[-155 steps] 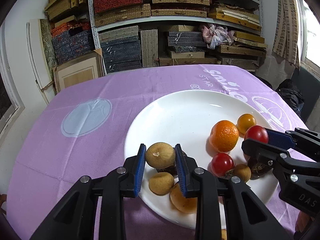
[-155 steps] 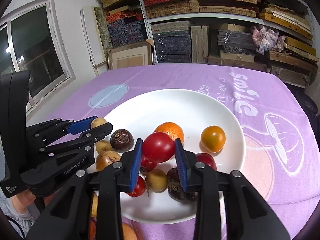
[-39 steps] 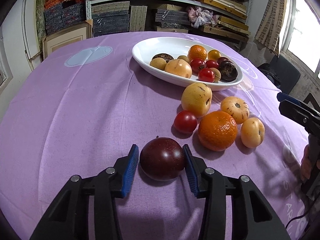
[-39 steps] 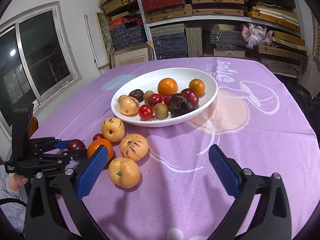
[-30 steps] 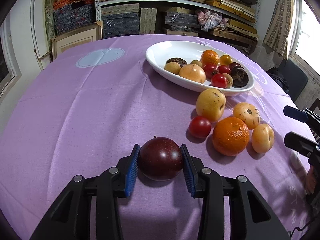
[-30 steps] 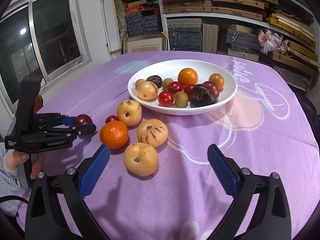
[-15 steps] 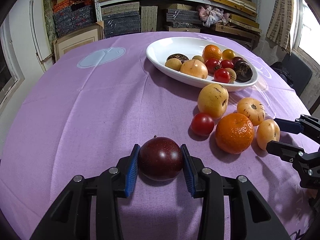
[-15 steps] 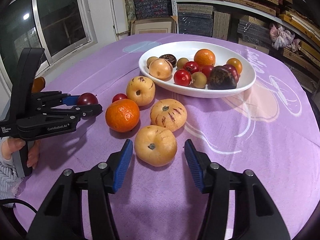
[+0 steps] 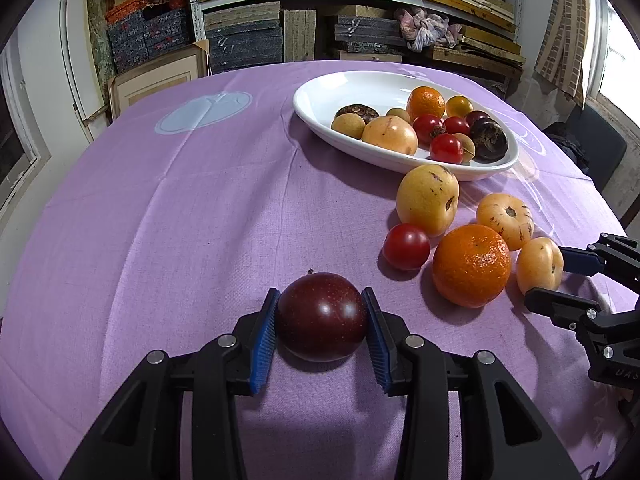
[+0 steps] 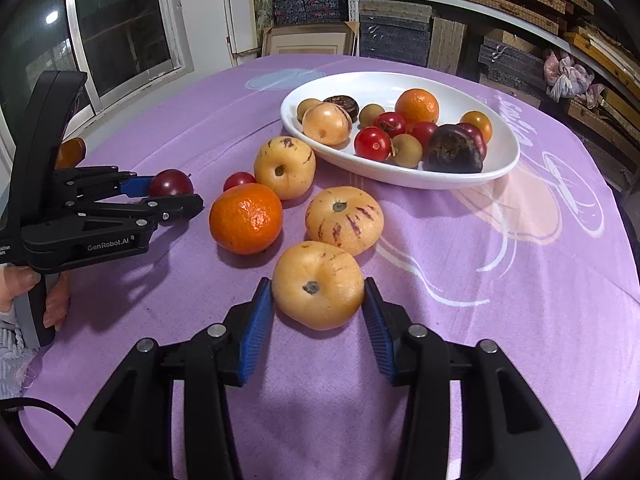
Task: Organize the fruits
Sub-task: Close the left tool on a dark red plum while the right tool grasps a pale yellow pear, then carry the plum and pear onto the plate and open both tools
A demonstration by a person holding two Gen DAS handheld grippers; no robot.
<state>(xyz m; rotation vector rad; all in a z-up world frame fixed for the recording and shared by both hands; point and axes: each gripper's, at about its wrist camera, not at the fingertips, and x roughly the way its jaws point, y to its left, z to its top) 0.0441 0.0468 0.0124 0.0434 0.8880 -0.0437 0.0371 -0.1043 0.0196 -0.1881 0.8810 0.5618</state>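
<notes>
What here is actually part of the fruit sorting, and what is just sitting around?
Part of the job:
- white dish with small fruit
- dark plum, in the left gripper
- pale melon, right gripper jaws closing on it
- loose orange
- loose tomato

Just lying about:
- shelves of boxes
- purple tablecloth

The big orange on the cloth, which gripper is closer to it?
Left, narrowly. The left gripper, shut on a dark plum, sits just beside the orange. The right gripper is closing on a yellow fruit that lies next to it.
</notes>
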